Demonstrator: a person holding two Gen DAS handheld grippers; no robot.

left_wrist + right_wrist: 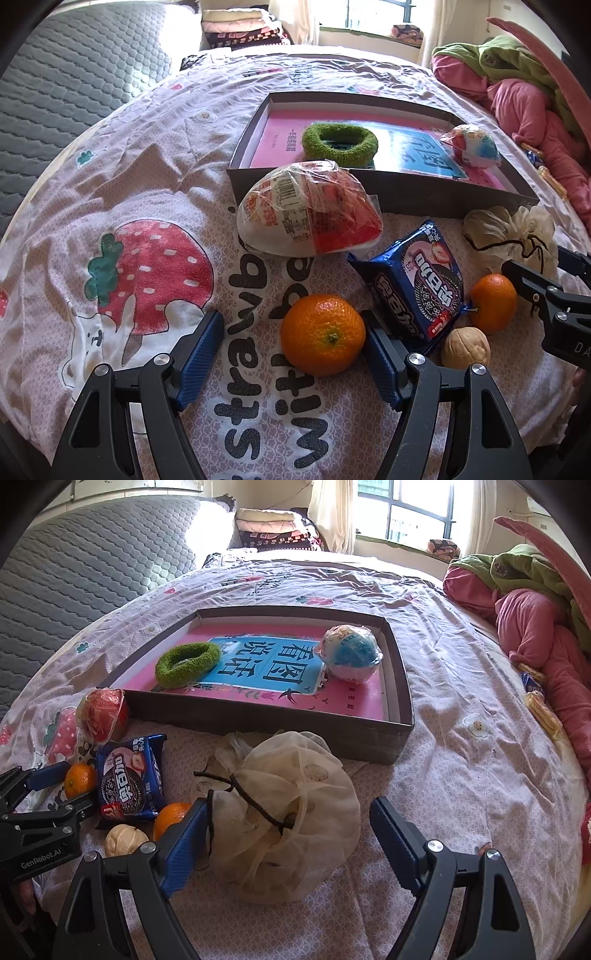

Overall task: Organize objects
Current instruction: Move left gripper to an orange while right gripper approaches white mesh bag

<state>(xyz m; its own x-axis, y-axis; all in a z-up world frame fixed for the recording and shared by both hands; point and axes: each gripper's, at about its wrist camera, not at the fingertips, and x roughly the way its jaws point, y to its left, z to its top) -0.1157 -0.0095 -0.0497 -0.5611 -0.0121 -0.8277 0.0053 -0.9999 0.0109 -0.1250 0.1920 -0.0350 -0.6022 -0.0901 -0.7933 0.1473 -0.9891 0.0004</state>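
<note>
The released left claw straddles the round orange tangerine: firm but bruisable, so grip its middle. The right claw, also released, flanks a soft mesh pouch.

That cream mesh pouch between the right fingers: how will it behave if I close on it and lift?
The mesh pouch looks thin and floppy, so it will probably sag and bunch around the right gripper. Lumps showing through the fabric suggest loose contents that may shift. Its dark drawstring lies slack on top and could snag.
</note>
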